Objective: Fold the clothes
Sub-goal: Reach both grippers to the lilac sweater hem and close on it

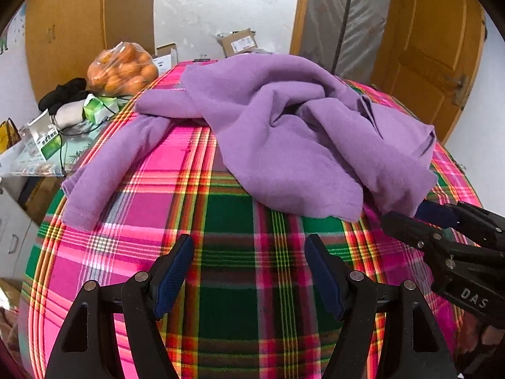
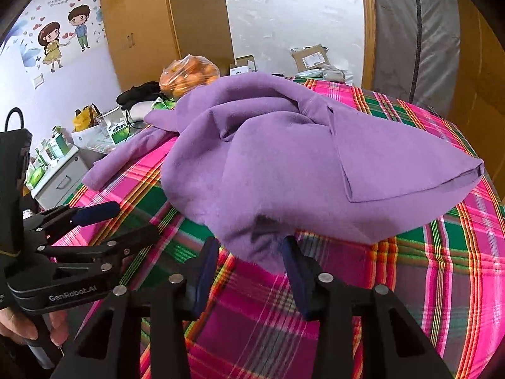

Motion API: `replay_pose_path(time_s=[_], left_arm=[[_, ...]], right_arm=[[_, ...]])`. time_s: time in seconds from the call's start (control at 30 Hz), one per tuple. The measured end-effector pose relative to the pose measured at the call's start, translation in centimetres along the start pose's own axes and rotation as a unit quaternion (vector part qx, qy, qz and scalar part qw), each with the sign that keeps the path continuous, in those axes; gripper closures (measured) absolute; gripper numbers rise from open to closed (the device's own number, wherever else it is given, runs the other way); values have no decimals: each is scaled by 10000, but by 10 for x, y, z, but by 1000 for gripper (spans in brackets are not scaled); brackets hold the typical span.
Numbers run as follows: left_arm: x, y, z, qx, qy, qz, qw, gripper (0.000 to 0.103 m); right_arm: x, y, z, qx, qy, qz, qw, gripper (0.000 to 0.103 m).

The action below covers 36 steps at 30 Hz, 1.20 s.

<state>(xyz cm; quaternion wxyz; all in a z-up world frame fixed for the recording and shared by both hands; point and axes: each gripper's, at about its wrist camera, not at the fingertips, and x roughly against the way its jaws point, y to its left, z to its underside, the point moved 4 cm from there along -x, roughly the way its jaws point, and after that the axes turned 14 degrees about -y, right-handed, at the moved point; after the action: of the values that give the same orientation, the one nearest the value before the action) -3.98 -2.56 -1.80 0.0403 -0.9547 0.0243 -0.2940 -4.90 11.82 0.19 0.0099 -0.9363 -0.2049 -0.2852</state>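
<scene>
both hand-held grippers sat low at the near edge of the surface (image 1: 240,284). left hand-held gripper (image 1: 249,271) was spread wide over bare plaid, holding nothing. right hand-held gripper (image 2: 251,263) was also parted, its tips straddling the near hem of the purple garment (image 2: 284,164) without pinching it. garment lay bunched mid-surface, one sleeve (image 1: 107,170) trailing toward the left edge. my guess: clamp only the top layer of that hem, then pull slow and flat so the heap spreads instead of dragging along.
</scene>
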Motion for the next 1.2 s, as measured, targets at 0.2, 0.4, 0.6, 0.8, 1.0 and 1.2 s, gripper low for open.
replay_pose_path(time_s=[0.2,0.4,0.6,0.8,1.0,1.2], left_arm=[[-3,-6,0,-11,40,44,10000,28],[-4,-21,-2,-33,34,215,9998,28],[-5,-48,-8,-171,-60,462,9988,28],[-20,-66,-12,-319,-44,496,9982,28],[-22,-54,-12,-264,36,494,9984,28],[-16,-42,-13,-248,-46,485,9985,28]], right_arm=[[5,-17,-4,-240,-142,7,9996,84],[20,-43,-8,-518,-372,51,9980,94],[36,-68,-11,-790,-595,100,9950,99],[38,-82,-11,-915,-557,1,9943,100],[41,-64,-5,-688,-453,-515,9953,78],[28,-31,5,-199,-129,-923,9954,73]])
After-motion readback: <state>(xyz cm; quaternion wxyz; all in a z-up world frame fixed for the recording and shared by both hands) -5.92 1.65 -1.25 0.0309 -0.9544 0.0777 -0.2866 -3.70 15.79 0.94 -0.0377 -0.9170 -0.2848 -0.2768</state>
